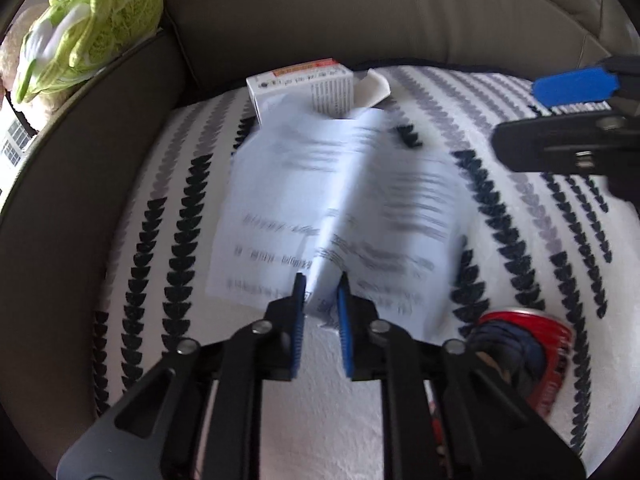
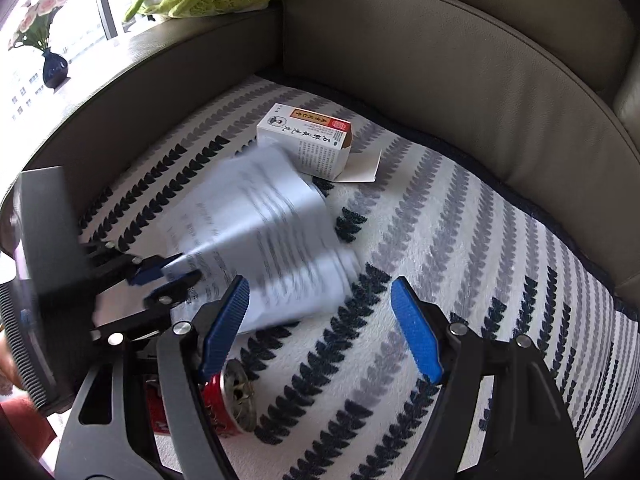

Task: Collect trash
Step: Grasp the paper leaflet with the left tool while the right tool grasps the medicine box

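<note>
My left gripper is shut on the near edge of a printed white paper sheet, which is blurred and lifted off the patterned seat cushion. The right wrist view shows that gripper pinching the sheet. A white medicine box with an open flap lies behind the paper; it also shows in the right wrist view. A crushed red can lies at the near right, below my right gripper, which is open and empty above the cushion. The can sits under its left finger.
The cushion lies on a taupe leather sofa with a curved arm and back cushion. A green cabbage plush rests on the arm. A vase of pink flowers stands beyond. My right gripper shows at right.
</note>
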`<state>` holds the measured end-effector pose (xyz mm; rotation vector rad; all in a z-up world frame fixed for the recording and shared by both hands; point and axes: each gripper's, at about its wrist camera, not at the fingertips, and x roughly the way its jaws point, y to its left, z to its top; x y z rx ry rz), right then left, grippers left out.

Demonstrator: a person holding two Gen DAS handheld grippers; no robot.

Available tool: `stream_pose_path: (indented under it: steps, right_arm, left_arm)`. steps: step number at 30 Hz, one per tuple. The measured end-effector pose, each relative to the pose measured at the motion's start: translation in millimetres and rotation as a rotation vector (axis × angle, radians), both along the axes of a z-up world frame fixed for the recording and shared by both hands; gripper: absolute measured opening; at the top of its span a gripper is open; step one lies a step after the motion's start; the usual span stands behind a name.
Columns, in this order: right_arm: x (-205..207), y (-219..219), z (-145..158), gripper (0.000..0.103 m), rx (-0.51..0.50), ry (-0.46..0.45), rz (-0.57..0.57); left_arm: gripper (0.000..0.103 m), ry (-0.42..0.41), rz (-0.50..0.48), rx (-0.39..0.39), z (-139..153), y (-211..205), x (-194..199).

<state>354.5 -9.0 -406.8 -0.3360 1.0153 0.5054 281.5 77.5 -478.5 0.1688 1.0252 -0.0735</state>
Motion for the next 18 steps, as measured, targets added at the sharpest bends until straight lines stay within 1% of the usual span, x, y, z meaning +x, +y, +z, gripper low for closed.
stream_pose_path:
  steps: [2, 6, 13, 18]
  right_arm:
    - [2.5, 1.0, -0.8, 0.071, -0.001, 0.000, -0.002]
    - [4.9, 5.7, 0.1, 0.071, -0.003, -0.003, 0.004]
    - [9.4, 18.5, 3.3, 0.071, -0.003, -0.010, 0.019]
    - [29.3, 33.9, 0.5, 0.071, -0.018, -0.043, 0.030]
  left_arm:
    - [0.012, -0.024, 0.010, -0.003, 6.9, 1.9, -2.5]
    - [0.012, -0.044, 0.043, -0.030, 21.1, 11.8, -6.0]
    - [0.012, -0.078, 0.125, -0.037, 46.7, 34.3, -15.0]
    - [0.012, -0.109, 0.178, -0.035, 63.4, 55.0, -19.3]
